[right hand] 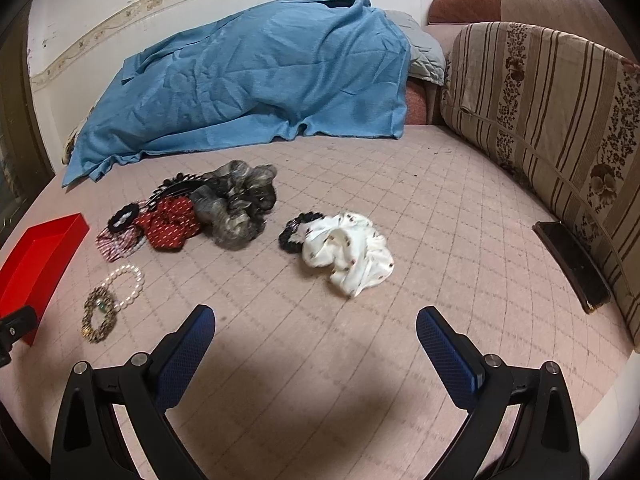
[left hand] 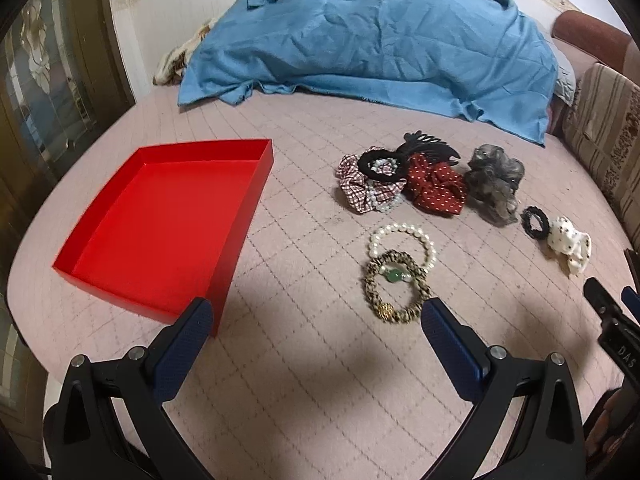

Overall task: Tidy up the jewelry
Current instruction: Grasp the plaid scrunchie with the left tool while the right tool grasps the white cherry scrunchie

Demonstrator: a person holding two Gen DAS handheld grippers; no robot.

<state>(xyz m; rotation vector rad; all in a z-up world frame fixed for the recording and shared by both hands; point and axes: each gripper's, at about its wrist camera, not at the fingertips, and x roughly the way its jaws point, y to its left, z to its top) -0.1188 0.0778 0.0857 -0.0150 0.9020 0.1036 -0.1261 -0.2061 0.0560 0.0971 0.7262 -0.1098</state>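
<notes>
An empty red tray [left hand: 120, 280] lies on the pink quilted bed, left of my open left gripper [left hand: 316, 316]. Just ahead of that gripper's right finger rests a leopard-print band with a green bead [left hand: 416, 284], overlapping a pearl bracelet [left hand: 400, 230]. Farther back is a heap: a plaid scrunchie [left hand: 356, 188], a red dotted scrunchie [left hand: 436, 190], a black claw clip [left hand: 428, 144] and a grey scrunchie [left hand: 494, 184]. My right gripper [right hand: 316, 320] is open and holds nothing, a little short of a white floral scrunchie [right hand: 348, 252] and a black hair tie [right hand: 290, 236].
A blue cloth [left hand: 380, 44] covers a mound at the back of the bed. A striped cushion [right hand: 560, 120] lines the right side, with a dark flat phone-like object [right hand: 572, 266] lying at its foot. A dark wooden door [left hand: 52, 100] stands on the left.
</notes>
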